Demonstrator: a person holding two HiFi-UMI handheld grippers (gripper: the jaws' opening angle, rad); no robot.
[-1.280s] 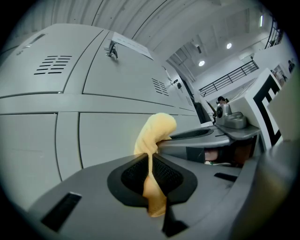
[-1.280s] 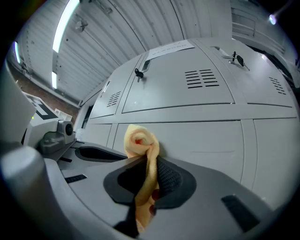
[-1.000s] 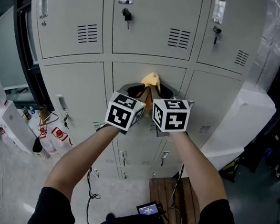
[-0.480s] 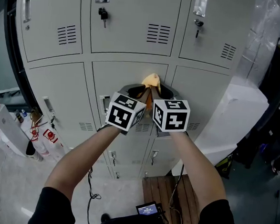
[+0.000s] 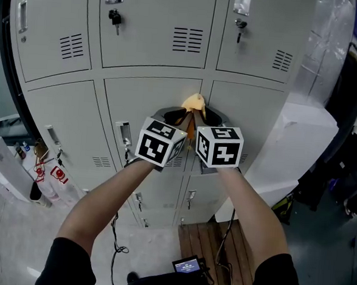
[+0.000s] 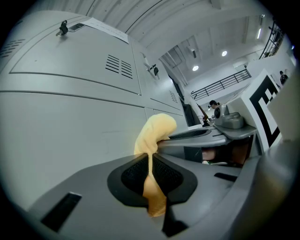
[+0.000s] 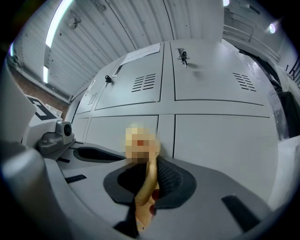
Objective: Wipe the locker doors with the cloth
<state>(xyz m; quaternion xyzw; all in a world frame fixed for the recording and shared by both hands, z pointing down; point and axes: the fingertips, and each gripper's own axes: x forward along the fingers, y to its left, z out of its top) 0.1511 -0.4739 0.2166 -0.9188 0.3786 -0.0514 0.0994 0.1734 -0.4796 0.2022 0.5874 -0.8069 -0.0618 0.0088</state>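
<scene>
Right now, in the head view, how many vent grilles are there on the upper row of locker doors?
3: the left door's grille, the middle door's grille, the right door's grille. More may lie beyond the frame.

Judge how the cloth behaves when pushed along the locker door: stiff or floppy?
Probably floppy: the cloth squeezes thin between the shut jaws of the left hand-held gripper and bulges into a soft blob beyond. Likely light: it holds that shape with no sag. It should slide easily on the smooth door, bunching rather than rolling.
</scene>
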